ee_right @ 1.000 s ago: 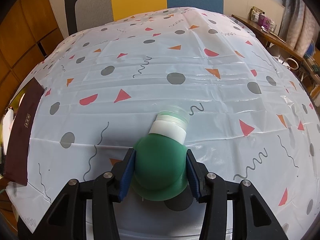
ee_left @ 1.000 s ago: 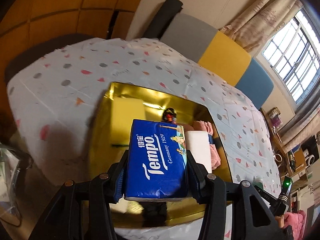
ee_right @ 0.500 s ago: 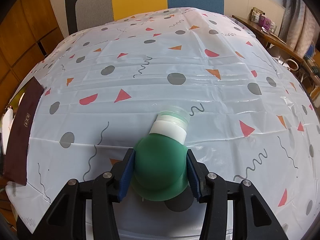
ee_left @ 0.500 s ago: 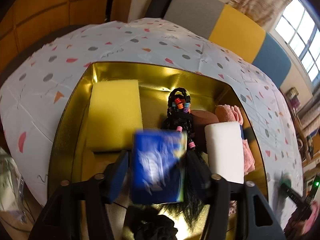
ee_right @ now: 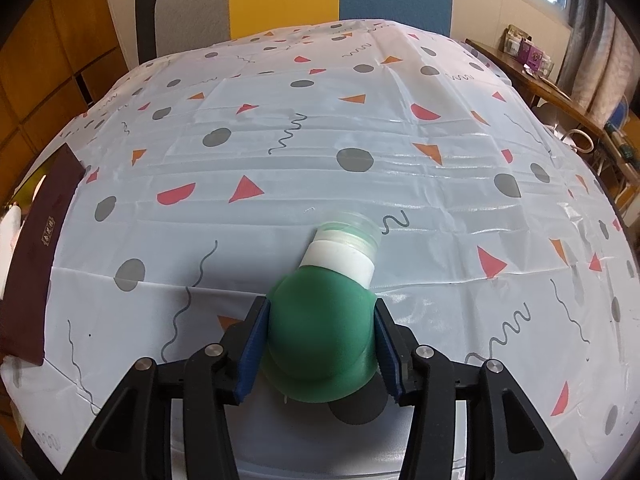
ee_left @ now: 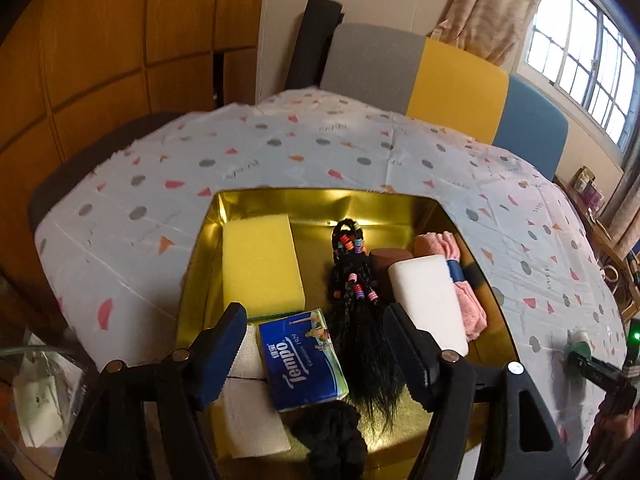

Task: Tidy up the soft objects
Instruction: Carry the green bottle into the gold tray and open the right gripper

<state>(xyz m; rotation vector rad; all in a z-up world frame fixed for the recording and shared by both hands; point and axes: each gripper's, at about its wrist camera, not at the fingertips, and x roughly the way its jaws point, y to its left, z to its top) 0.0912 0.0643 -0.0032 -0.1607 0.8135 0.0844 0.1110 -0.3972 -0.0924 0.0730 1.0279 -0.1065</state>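
Tissue pack (ee_left: 302, 360) lying loose between left gripper (ee_left: 314, 354) jaws, just been opening wide. Right gripper (ee_right: 320, 354) squeezing green bottle (ee_right: 320, 340), cap pointing away.

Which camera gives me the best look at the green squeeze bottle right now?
The right wrist view: the green squeeze bottle fills the foreground, clamped between the right gripper jaws, white collar and clear cap visible. The left wrist view catches only a small sliver of it at the far right edge.

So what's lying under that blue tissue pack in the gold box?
The blue tissue pack rests partly on a white paper towel in the gold box, edging onto black hair. Whatever is directly beneath it is hidden.
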